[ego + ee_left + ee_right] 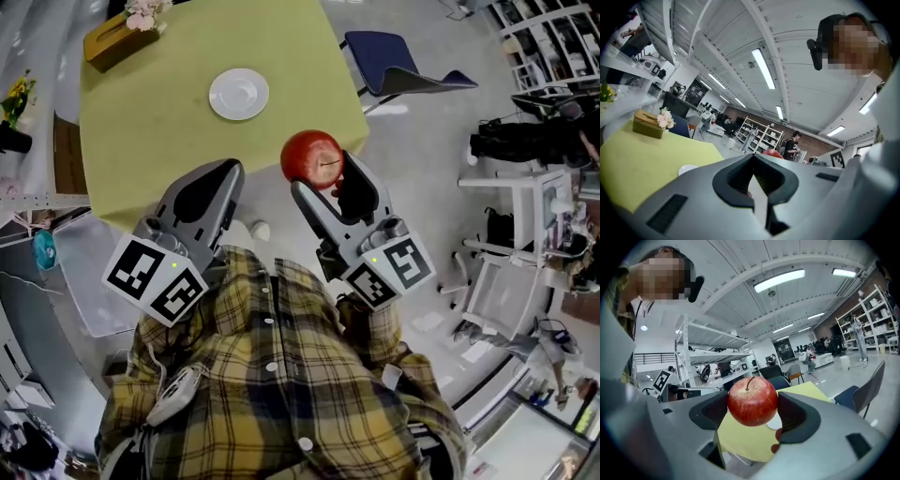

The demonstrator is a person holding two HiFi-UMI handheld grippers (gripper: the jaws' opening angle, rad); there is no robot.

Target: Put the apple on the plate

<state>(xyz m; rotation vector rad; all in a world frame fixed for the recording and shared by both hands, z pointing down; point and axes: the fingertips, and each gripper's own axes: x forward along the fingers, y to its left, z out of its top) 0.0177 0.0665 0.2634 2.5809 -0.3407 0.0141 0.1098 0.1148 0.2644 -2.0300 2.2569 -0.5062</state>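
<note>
A red apple point(312, 157) is held above the near right corner of the yellow-green table point(169, 122), with my right gripper point(325, 175) shut on it. In the right gripper view the apple point(753, 401) sits stem-up between both pads point(711, 411), and a sliver of the white plate point(776, 422) shows behind it. The plate point(238, 94) lies empty near the table's far middle, well beyond the apple. My left gripper point(223, 173) hovers over the table's near edge, left of the apple, shut on nothing. Its tips point(753, 161) meet, with the plate point(686, 169) beyond them.
A tan tissue box with pink flowers point(117, 36) stands at the table's far left corner. A blue chair point(394, 67) is beside the table's right side. White racks and equipment point(525, 234) crowd the right; yellow flowers point(15, 97) sit at the left.
</note>
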